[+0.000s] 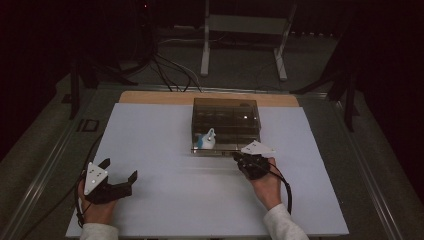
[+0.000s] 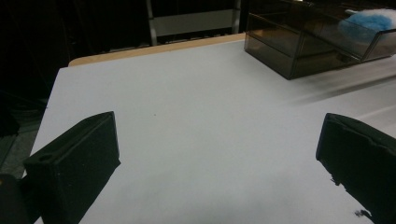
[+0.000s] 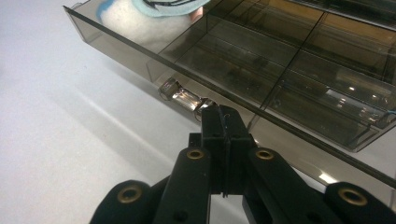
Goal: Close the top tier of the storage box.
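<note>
Black jaws of the right gripper (image 3: 223, 116) were pressed together on the small metal handle (image 3: 184, 97) at the front of the smoked-plastic drawer (image 3: 261, 60), which stood partly pulled out of the organiser box (image 1: 226, 120) mid-table. The left gripper (image 1: 117, 172) rested well apart, jaws wide. Judged: drawer light, rigid, slick-walled; the handle is the only sound hold. A soft blue-white toy (image 3: 149, 14) lay inside.
</note>
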Motion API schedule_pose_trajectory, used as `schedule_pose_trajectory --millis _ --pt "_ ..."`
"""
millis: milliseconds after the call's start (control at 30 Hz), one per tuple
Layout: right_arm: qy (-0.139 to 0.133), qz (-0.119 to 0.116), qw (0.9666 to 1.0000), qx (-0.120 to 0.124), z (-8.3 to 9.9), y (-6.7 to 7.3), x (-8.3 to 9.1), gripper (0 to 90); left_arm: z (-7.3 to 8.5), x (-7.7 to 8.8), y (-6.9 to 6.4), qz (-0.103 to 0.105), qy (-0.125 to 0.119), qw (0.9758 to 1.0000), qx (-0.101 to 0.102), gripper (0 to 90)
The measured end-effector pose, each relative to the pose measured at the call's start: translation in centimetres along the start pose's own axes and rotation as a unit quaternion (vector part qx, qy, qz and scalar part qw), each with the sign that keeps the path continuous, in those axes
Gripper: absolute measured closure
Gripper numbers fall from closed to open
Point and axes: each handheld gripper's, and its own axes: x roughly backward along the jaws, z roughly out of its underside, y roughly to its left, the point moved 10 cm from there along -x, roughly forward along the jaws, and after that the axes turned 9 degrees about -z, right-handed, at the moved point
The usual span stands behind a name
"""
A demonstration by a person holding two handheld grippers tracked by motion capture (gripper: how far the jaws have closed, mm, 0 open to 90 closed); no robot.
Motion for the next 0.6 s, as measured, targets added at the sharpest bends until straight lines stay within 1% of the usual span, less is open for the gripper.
schedule_pose_trajectory --millis 200,600 --pt "-0.001 0.005 1.0000 -0.004 -0.07 -0.18 -0.01 90.0 -0.01 0.01 -0.04 0.000 0.000 1.0000 -0.001 0.6" --pt "-0.005 0.007 0.9999 -0.009 -0.34 -0.36 -0.20 90.0 0.02 -0.01 -0.02 0.000 0.001 1.0000 -0.001 0.6"
